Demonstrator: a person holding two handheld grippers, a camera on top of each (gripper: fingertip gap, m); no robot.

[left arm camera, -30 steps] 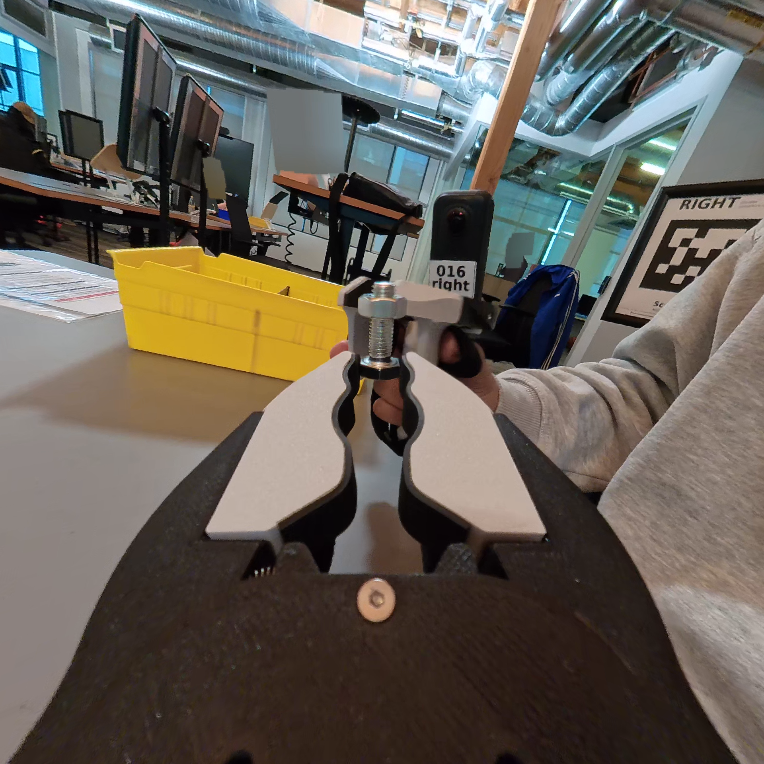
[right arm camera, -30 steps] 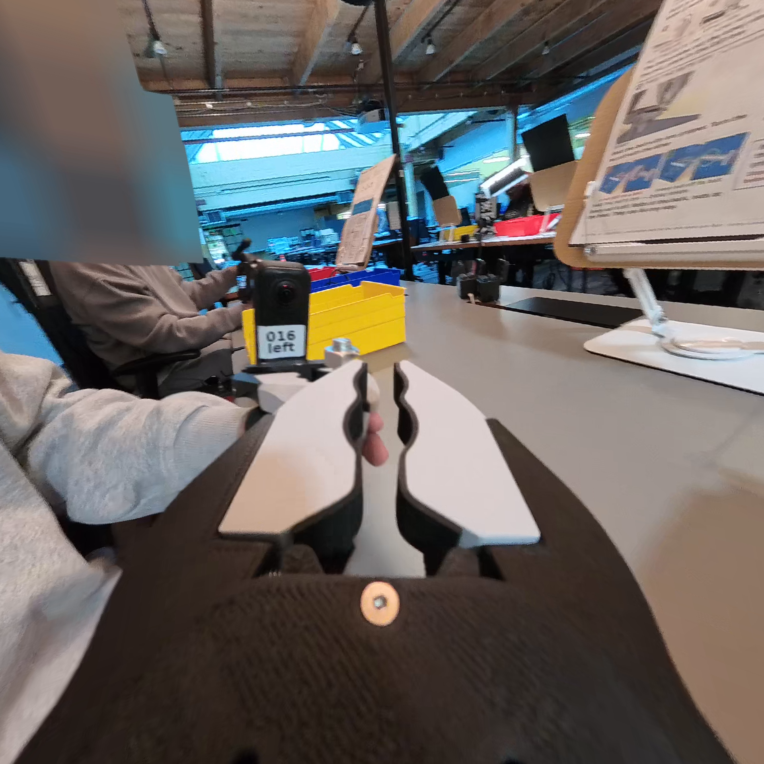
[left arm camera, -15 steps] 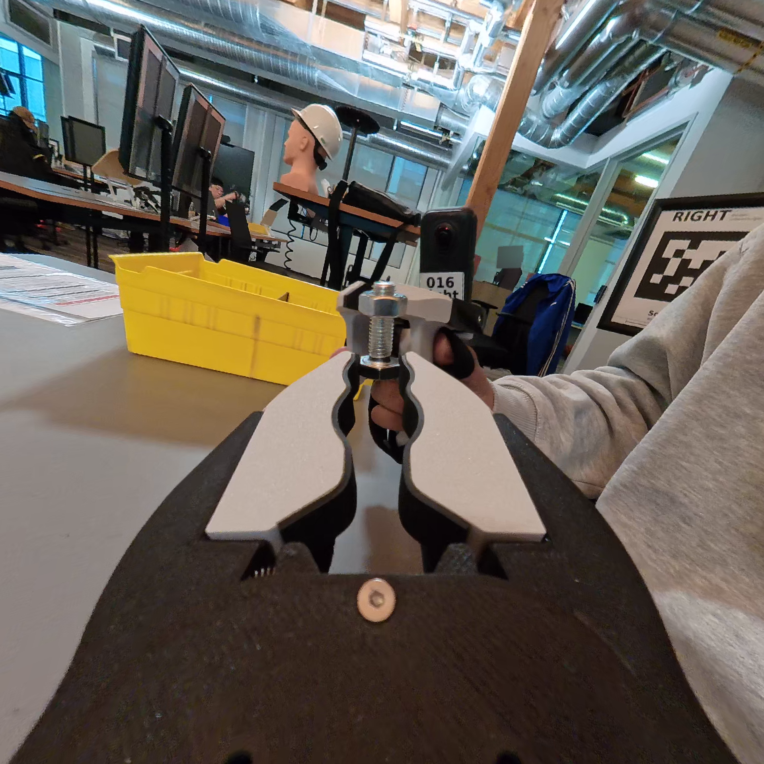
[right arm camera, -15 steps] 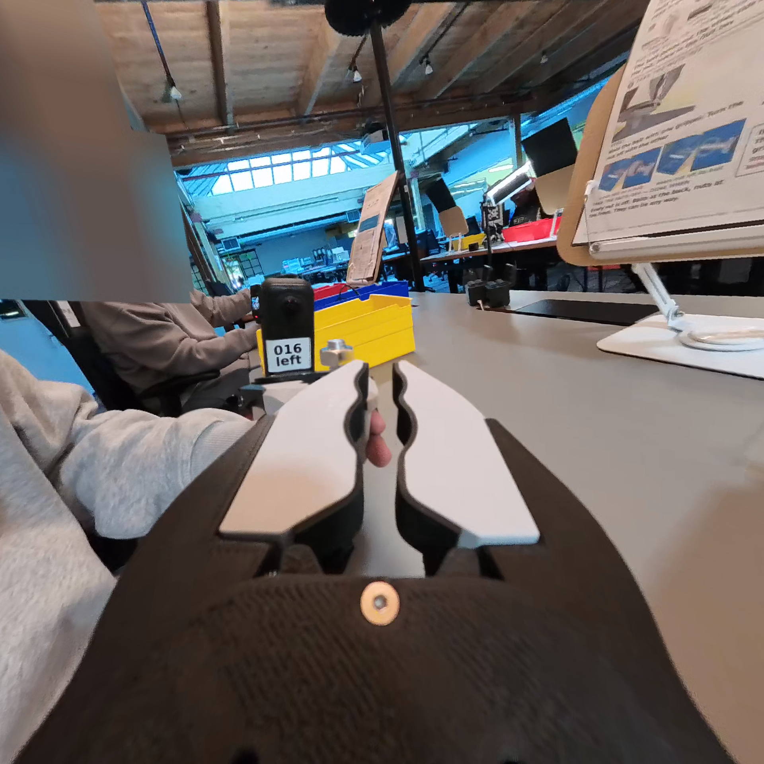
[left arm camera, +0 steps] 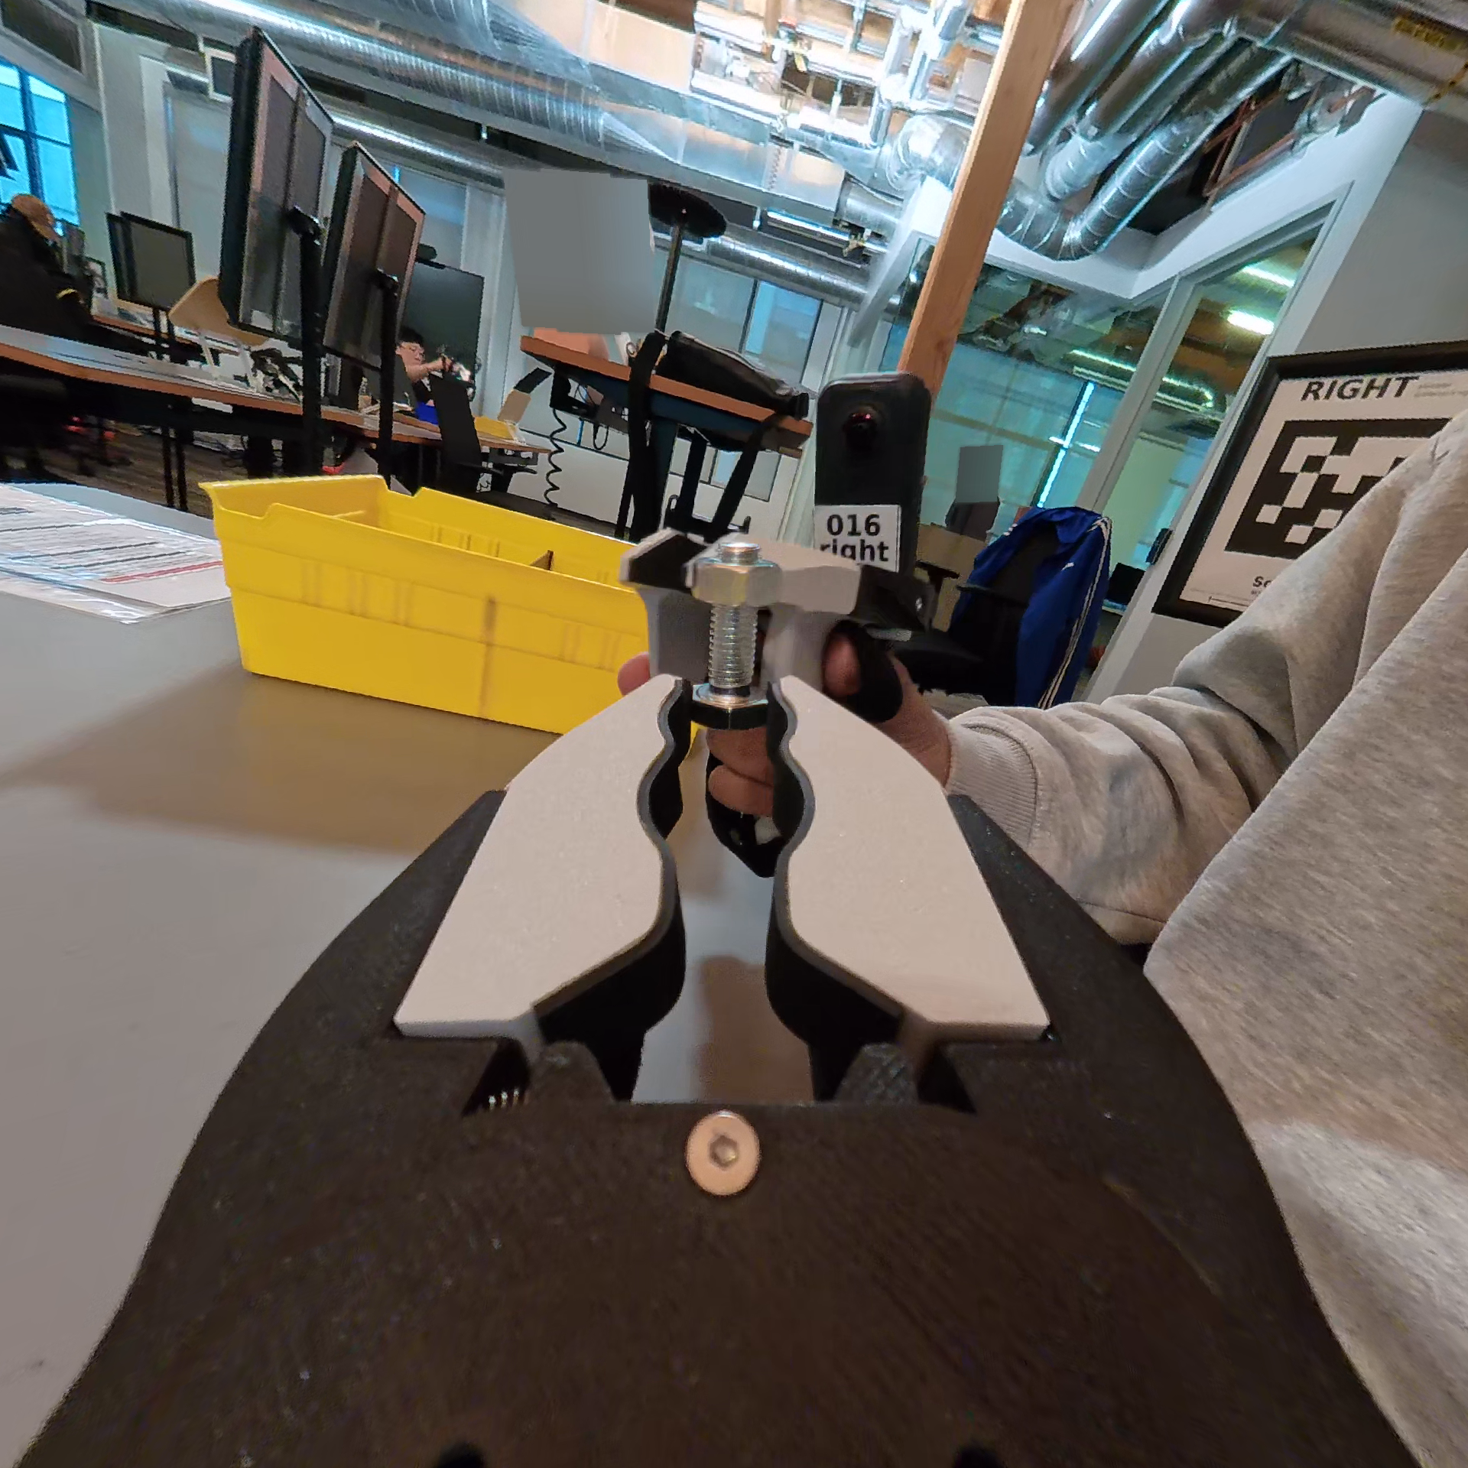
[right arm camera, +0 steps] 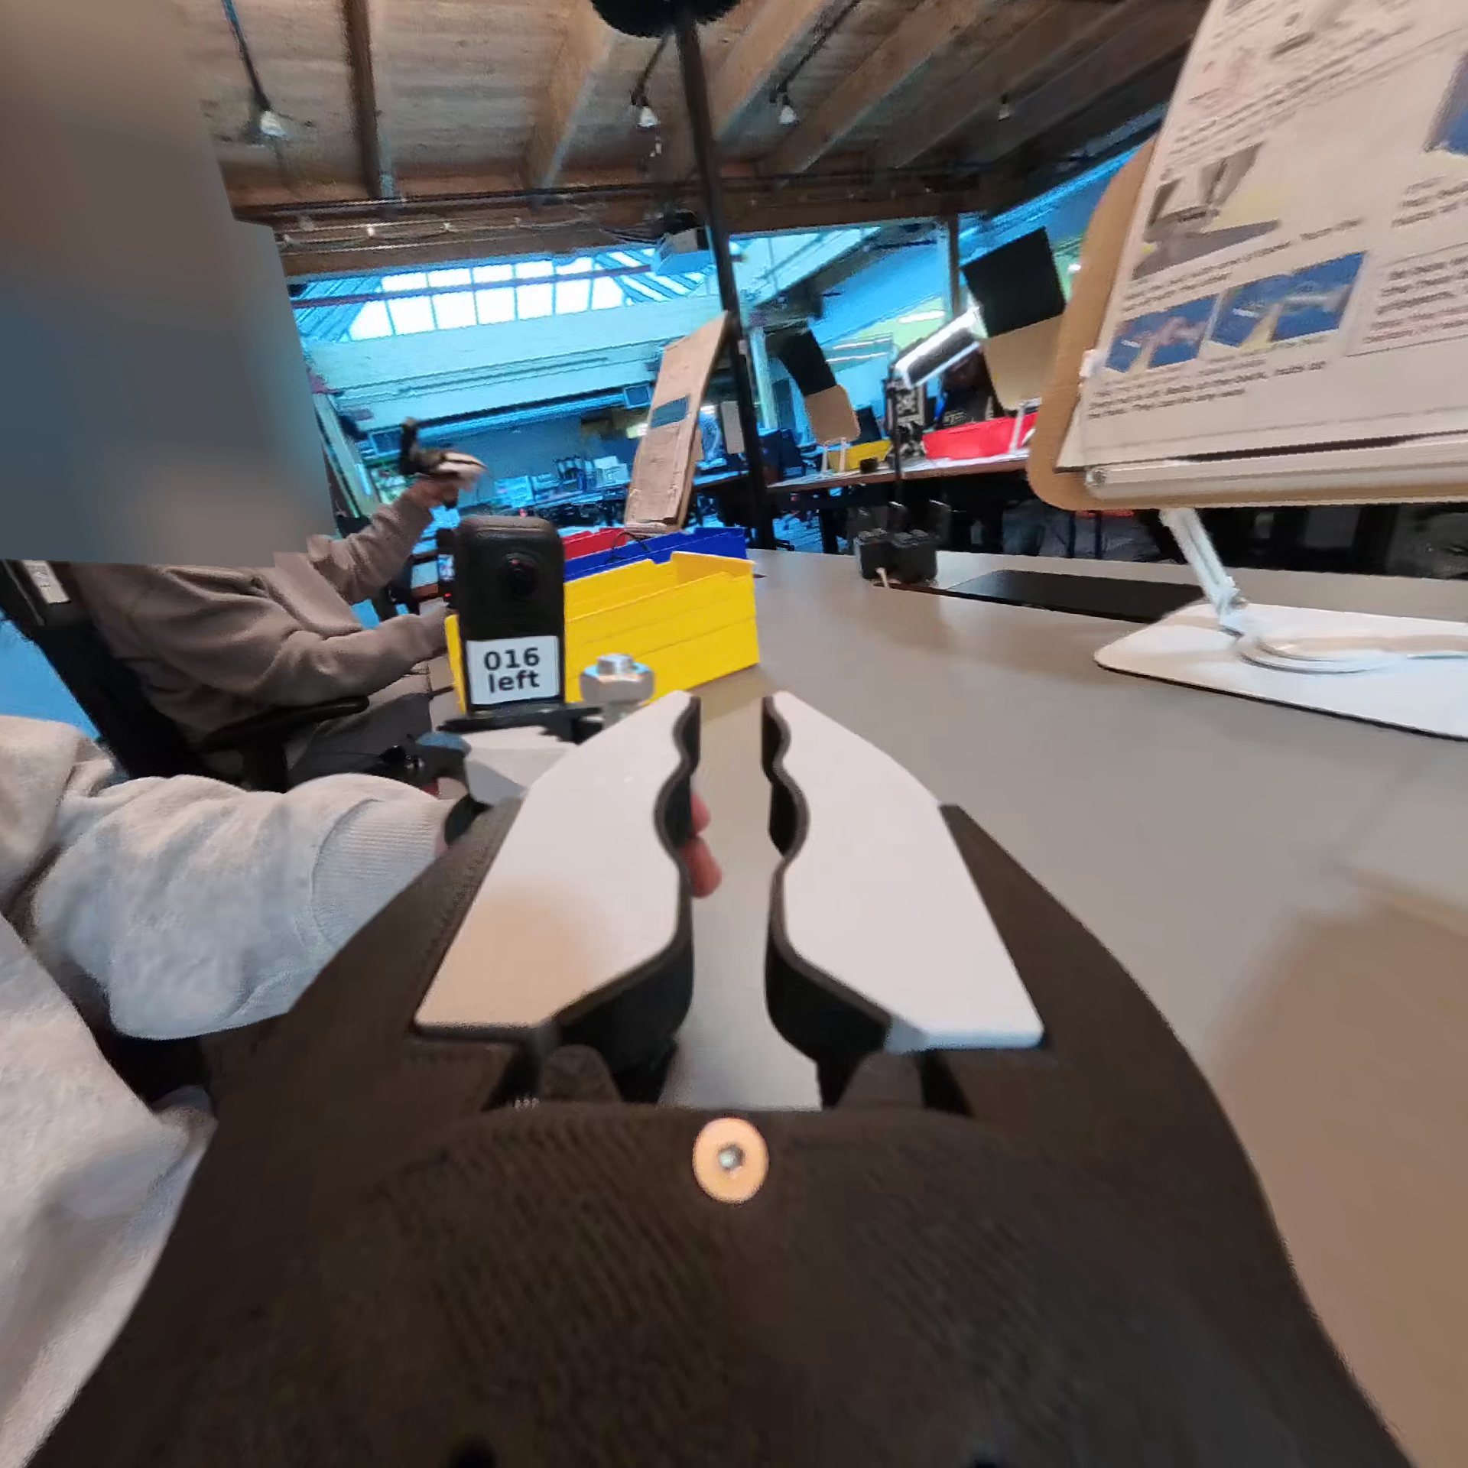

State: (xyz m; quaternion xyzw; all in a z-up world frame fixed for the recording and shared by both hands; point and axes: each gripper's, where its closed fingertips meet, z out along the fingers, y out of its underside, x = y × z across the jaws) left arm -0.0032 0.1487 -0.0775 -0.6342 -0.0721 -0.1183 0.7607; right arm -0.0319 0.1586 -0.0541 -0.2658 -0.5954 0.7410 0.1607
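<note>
Grey tabletop (left arm camera: 159,834) carries a yellow bin (left arm camera: 413,620) at centre left, as it did a second ago. At frame centre the left gripper (left arm camera: 729,707) stays clamped on an upright bolt (left arm camera: 728,635), its nut now beside the other gripper's fingertips. The right gripper (right arm camera: 729,715), empty with a narrow gap, has drifted away, bolt at its left.

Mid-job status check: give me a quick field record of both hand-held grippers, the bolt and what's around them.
left hand-held gripper: shut on the bolt's dark base
bolt: upright, threaded, clear of the table
nut: silver, at the bolt's top
right hand-held gripper: jaws apart, nothing between them; tips just beside the nut
bin: yellow, on the table behind the bolt
table: grey
stand: holds a printed sheet, right side of the table
</note>
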